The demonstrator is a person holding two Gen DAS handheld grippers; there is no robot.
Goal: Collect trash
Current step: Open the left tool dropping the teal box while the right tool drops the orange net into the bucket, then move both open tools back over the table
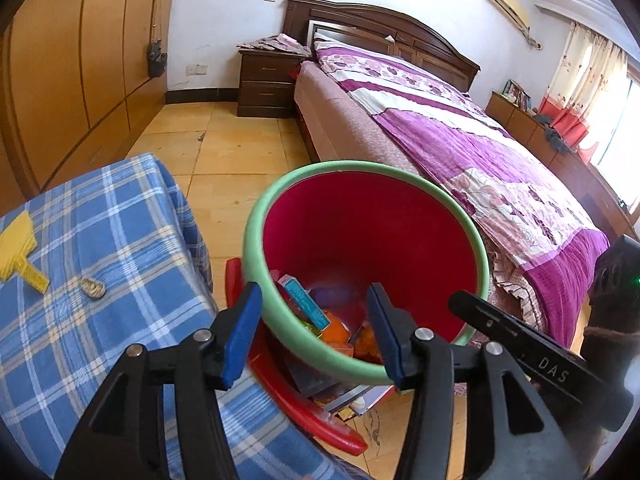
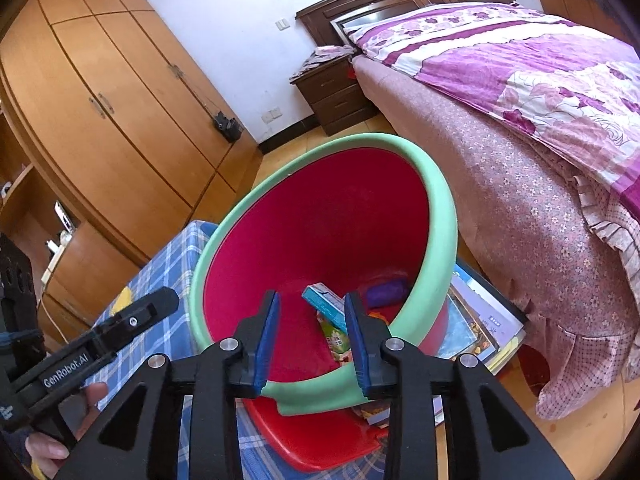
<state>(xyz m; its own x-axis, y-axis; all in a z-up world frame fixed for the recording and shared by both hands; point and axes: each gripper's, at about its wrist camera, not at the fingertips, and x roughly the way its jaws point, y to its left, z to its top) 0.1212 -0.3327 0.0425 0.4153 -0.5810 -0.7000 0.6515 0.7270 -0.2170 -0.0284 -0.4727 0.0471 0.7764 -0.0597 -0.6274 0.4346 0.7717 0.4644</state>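
Observation:
A red trash bin with a pale green rim (image 1: 256, 216) (image 2: 440, 208) stands tilted beside the bed. Inside it lie a teal box (image 1: 298, 294) (image 2: 324, 300), orange wrappers (image 1: 336, 334) and a purple item (image 2: 386, 294). My left gripper (image 1: 314, 300) hovers over the bin's near rim, open, with nothing between its blue pads. My right gripper (image 2: 313, 308) hangs over the same rim, open more narrowly and also empty. Each gripper shows at the edge of the other's view, the left one with a hand on it.
A table with a blue checked cloth (image 1: 100, 240) stands left of the bin, with a yellow paddle (image 1: 16, 248) and a small metallic object (image 1: 93, 289) on it. A red plastic piece (image 1: 320, 420) and books (image 2: 480, 320) lie under the bin. The bed (image 1: 480, 152) is on the right.

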